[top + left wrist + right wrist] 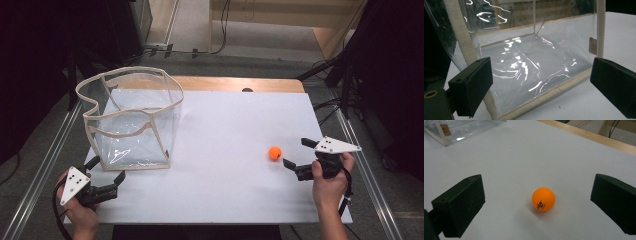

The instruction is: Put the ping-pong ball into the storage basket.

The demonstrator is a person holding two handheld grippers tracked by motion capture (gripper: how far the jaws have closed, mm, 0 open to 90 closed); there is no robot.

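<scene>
An orange ping-pong ball (274,152) (543,199) rests on the white table sheet (230,145), right of centre. My right gripper (298,153) (536,205) is open just right of the ball, its jaws pointing at it without touching. A clear plastic bag with beige trim (131,120) (529,65) stands upright and open-topped at the left. My left gripper (107,168) (541,82) is open right in front of the bag's near bottom edge, holding nothing.
A wooden table edge (235,83) runs along the back of the white sheet. Metal rails (45,155) flank the table on both sides. Cables and dark equipment lie on the floor behind.
</scene>
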